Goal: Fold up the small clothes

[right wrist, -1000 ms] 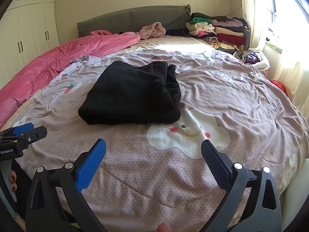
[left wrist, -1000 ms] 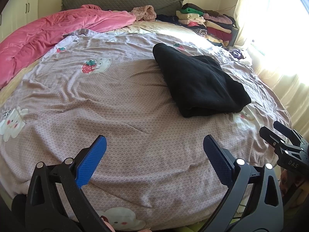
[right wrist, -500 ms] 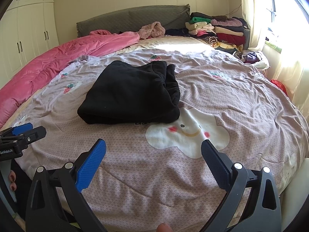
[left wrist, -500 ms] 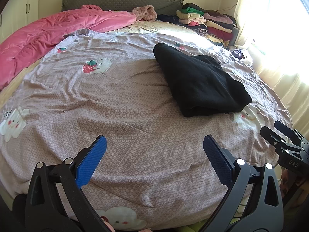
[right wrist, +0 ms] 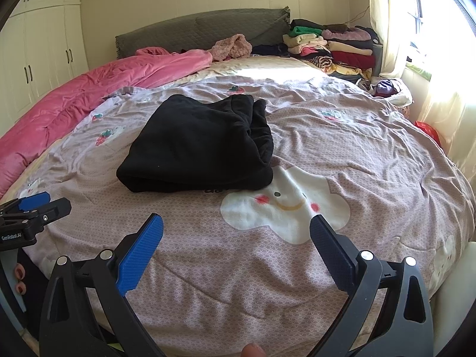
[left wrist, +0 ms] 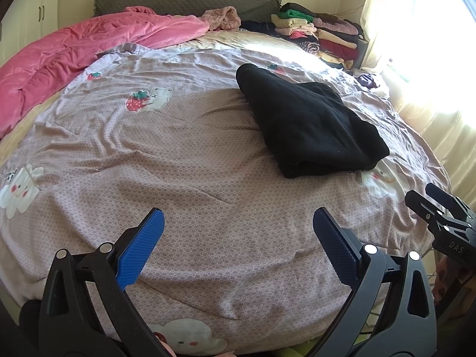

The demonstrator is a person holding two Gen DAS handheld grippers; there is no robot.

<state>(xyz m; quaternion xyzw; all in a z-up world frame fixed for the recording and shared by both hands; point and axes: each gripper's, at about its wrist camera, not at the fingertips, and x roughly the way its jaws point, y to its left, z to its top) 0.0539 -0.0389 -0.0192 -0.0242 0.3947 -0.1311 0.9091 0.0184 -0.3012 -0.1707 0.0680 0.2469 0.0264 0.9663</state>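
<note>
Hand-held grippers, left [left wrist: 238, 238] and right [right wrist: 236, 238], spread wide, seemingly level above bedspread [left wrist: 184, 178].

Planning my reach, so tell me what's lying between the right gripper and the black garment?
Only bare bedsheet lies between the right gripper and the black garment, as the right wrist view shows.

Very little differs from one second ago. In the left wrist view the black folded garment [left wrist: 309, 122] sits a little higher and a bit more to the right in the picture, and so does the strawberry-and-bear print [left wrist: 148, 98] on the sheet (the whole scene shifts together). In the right wrist view the same garment [right wrist: 199, 145] lies slightly lower and more to the left than before.
</note>
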